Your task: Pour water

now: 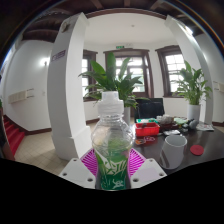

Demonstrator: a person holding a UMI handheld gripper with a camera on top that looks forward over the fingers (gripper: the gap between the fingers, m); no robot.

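Bottle (115, 145) of clear plastic, white-capped with a green label, stands upright between the gripper (115, 165) fingers, whose pink pads (92, 160) press against its lower body from both sides, so the tongs are clamped on it. Just beyond and beside the bottle, a clear plastic cup (176, 152) stands on a cluttered dark table (205, 160). Farther back are a black monitor (150, 107), leafy green potted plants (118, 80) and a white pillar (68, 85).

- Clear plastic bottle (114, 140) with white cap and green label is standing upright between the pink-padded fingers, both pads pressing its lower body.
- Translucent cup (175, 152) is sitting upright on the table, right of the bottle.
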